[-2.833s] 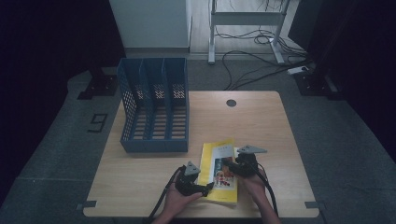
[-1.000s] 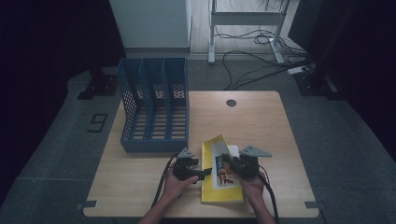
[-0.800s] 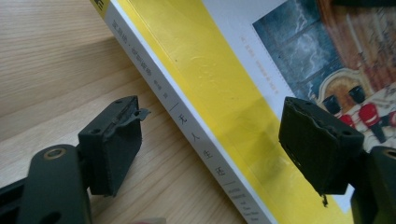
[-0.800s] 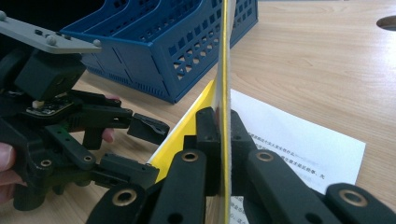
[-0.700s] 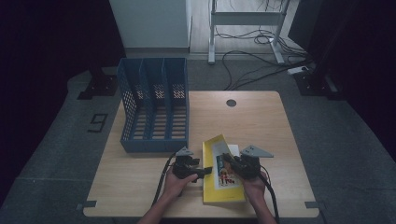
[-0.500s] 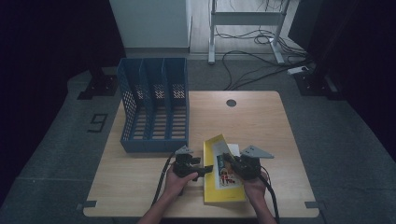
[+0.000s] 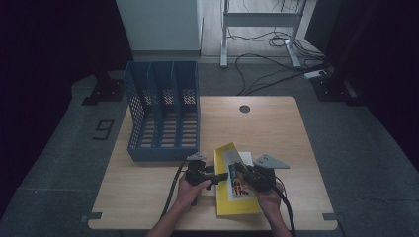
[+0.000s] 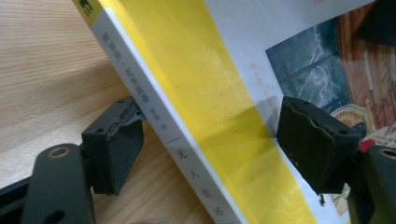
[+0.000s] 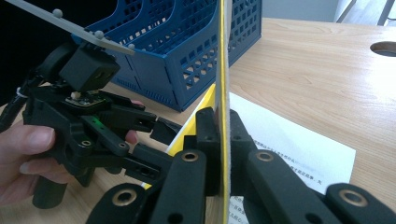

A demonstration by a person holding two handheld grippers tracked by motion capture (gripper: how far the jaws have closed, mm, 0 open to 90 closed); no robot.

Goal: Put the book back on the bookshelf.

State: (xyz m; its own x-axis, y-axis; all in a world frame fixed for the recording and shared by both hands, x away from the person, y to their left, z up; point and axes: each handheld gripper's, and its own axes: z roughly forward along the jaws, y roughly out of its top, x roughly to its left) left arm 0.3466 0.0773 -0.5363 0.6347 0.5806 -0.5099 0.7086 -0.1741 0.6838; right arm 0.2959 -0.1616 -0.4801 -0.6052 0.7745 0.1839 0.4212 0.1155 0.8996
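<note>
Near the desk's (image 7: 276,123) front edge, a yellow book (image 7: 232,200) lies tilted; the right gripper (image 9: 219,135) is clamped on its cover; the left gripper (image 8: 205,144) straddles its spine, pads apart; a blue file rack (image 7: 163,113) stands by the left edge.

Blue perforated plastic file rack (image 7: 163,113) blocks the surface's far left; bare wooden surface (image 7: 267,128) beyond the raised yellow book (image 7: 232,197) gives passage.
</note>
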